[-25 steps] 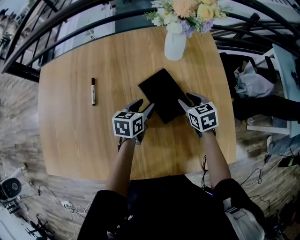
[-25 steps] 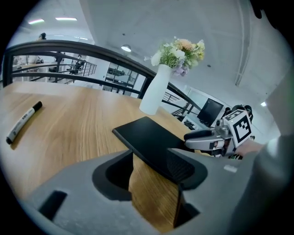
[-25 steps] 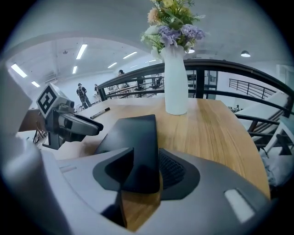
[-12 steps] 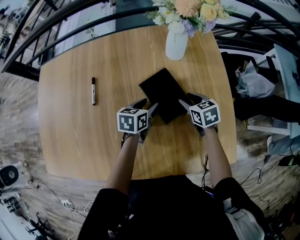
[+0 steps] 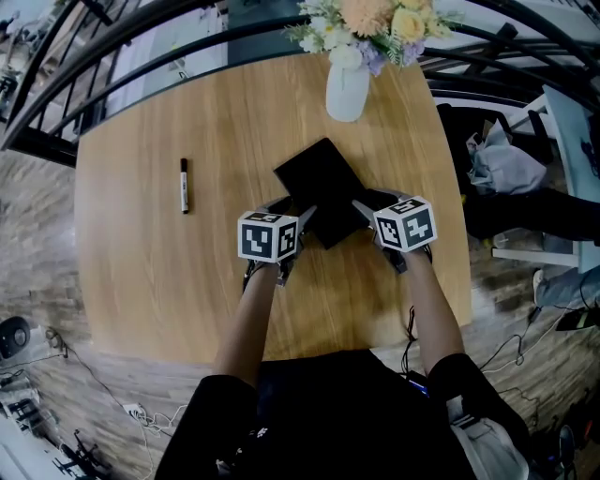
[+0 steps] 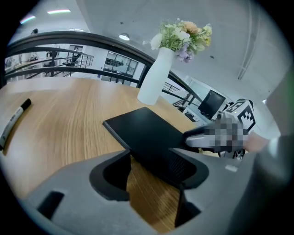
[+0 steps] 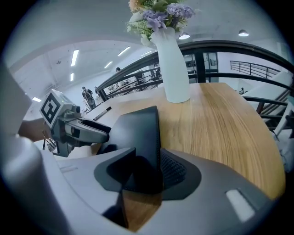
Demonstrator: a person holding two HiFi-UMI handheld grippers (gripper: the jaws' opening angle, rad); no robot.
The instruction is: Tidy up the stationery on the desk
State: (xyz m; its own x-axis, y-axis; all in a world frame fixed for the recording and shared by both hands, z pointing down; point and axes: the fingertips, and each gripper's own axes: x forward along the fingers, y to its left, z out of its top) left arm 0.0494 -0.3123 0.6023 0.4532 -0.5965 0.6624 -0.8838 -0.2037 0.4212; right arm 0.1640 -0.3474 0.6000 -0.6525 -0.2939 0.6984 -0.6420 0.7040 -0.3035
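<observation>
One marker pen [image 5: 184, 185] lay alone on the left part of the wooden desk [image 5: 141, 262], well apart from everything else; any print on its barrel was too small to read. One left hand-held gripper [image 5: 289, 208] pointed down at the desk, its jaws spread wide and just having opened further, with the near left corner of the notebook between them and unclamped. One black notebook [image 5: 323, 187], plain-covered, lay flat at the middle of the desk, turned diagonally. Behind it, near the far edge, stood one white vase [image 5: 347, 91] holding one bunch of flowers [image 5: 370, 23]. One right hand-held gripper [image 5: 367, 201] reached in at the notebook's right corner, its jaws apart and just having narrowed, the corner lying between them against one pad. Each gripper's cube bore black-and-white square markers, not lettering.
</observation>
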